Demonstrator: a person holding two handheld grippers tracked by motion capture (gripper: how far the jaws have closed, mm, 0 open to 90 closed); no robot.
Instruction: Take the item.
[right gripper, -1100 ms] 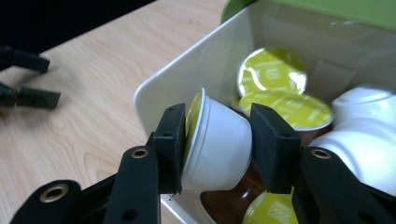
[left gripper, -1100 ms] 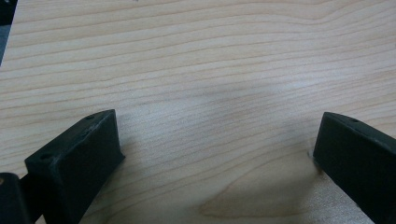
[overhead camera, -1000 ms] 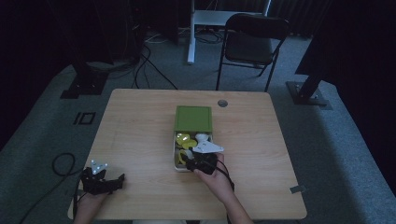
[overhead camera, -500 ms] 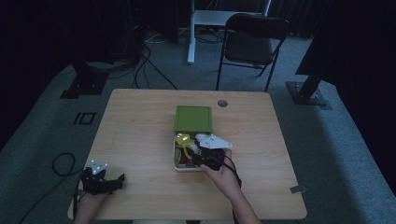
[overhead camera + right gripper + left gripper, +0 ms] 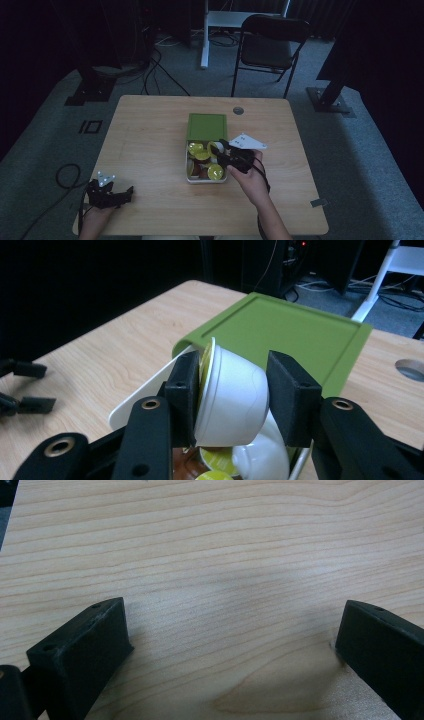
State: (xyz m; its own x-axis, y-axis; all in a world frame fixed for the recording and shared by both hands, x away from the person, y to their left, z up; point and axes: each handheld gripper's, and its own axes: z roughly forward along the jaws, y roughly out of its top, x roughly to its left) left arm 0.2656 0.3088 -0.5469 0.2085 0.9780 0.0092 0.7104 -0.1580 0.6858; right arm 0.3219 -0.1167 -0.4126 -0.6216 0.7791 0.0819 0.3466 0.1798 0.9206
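Observation:
A white box [image 5: 188, 172] with its green lid [image 5: 206, 126] tipped back behind it stands mid-table and holds several small white cups with yellow foil tops [image 5: 215, 171]. My right gripper [image 5: 223, 150] hangs just over the box's right side, shut on one such cup [image 5: 216, 147]. In the right gripper view the cup [image 5: 232, 392] lies on its side, squeezed between the pads [image 5: 186, 390], with the green lid [image 5: 285, 335] behind it and more cups [image 5: 260, 457] below. My left gripper [image 5: 129, 194] rests open on the table at the front left; nothing lies between its jaws [image 5: 232, 640].
The wooden table [image 5: 150, 135] has a round cable hole [image 5: 238, 110] near its far edge. A black folding chair [image 5: 267, 47] stands behind the table. Cables trail on the floor at the left [image 5: 65, 175]. A small tag [image 5: 318, 203] sits near the front right corner.
My right gripper has lifted out of the box with the cup in it, moving up and to the right in the high view. The left gripper has stayed put.

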